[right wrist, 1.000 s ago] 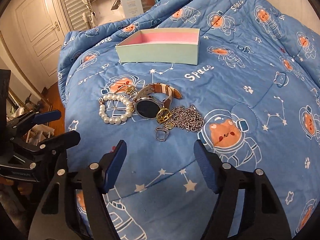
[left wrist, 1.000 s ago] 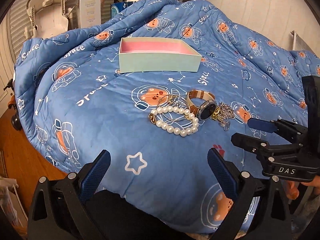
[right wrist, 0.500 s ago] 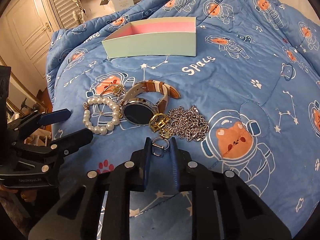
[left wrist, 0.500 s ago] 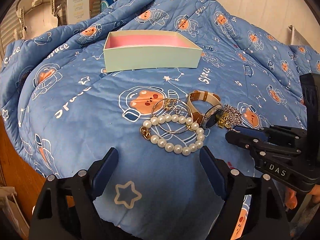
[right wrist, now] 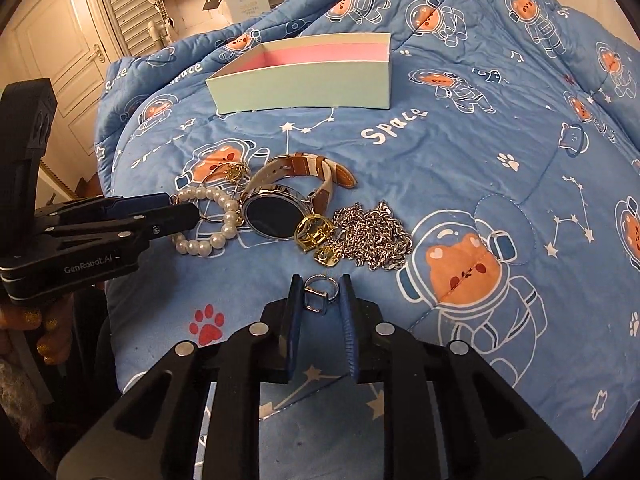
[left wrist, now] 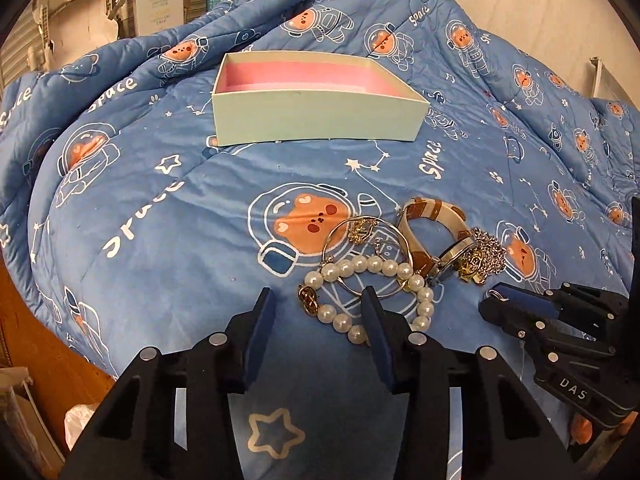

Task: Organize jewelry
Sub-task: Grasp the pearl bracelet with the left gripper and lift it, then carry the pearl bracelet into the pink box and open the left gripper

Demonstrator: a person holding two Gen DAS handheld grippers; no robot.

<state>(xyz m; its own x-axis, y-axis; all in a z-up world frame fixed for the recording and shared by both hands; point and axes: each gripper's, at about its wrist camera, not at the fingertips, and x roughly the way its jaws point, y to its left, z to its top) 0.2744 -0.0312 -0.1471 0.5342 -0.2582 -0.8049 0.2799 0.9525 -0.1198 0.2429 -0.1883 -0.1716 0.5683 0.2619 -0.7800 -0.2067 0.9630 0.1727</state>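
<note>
A pile of jewelry lies on the blue quilt: a pearl bracelet (left wrist: 372, 288) (right wrist: 216, 220), a thin gold bangle (left wrist: 360, 240), a watch (right wrist: 276, 212) with a brown-and-white strap (left wrist: 432, 216), a silver chain (right wrist: 372, 236) and gold clasps (right wrist: 316, 236). A mint box with pink lining (left wrist: 316, 100) (right wrist: 304, 76) stands behind them. My left gripper (left wrist: 318, 308) is partly closed, its jaws either side of the pearl bracelet's near end. My right gripper (right wrist: 320, 292) is shut on a small silver ring (right wrist: 318, 294), just in front of the pile.
The quilt (left wrist: 160, 200) drapes over a rounded bed that drops off to the left onto a wooden floor (left wrist: 48, 360). A white carton (left wrist: 158, 0) and shuttered doors stand behind the bed. A white door (right wrist: 52, 60) is at far left.
My left gripper moved forward to the pearl bracelet and narrowed its jaws around it. My right gripper closed on the silver ring and has lifted it slightly.
</note>
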